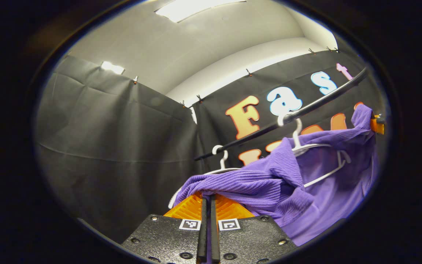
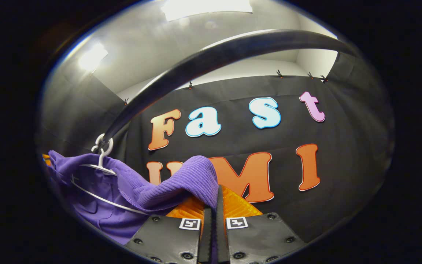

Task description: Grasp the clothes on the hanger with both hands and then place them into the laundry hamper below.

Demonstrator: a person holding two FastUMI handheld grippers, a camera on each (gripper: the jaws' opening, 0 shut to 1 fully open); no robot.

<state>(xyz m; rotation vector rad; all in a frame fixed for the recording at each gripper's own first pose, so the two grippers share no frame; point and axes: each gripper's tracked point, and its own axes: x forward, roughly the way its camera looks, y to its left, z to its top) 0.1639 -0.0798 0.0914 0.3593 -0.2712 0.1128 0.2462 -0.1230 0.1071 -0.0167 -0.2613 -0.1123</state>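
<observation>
A purple ribbed garment (image 1: 269, 179) hangs from a white hanger (image 1: 319, 148) on a black rail (image 1: 306, 110). My left gripper (image 1: 208, 200) is shut on one shoulder of the garment, with cloth bunched over its fingertips. In the right gripper view the same purple garment (image 2: 159, 187) stretches left toward the white hanger (image 2: 101, 161). My right gripper (image 2: 214, 190) is shut on the other shoulder, the fabric folded over its tips. The other gripper (image 1: 377, 124) peeks out at the garment's far corner in the left gripper view. The hamper is out of sight.
A second white hanger (image 1: 222, 161) hangs bare on the rail to the left of the garment. The black rail (image 2: 203, 62) arcs close overhead in the right gripper view. Black cloth walls close in the booth behind and to the side.
</observation>
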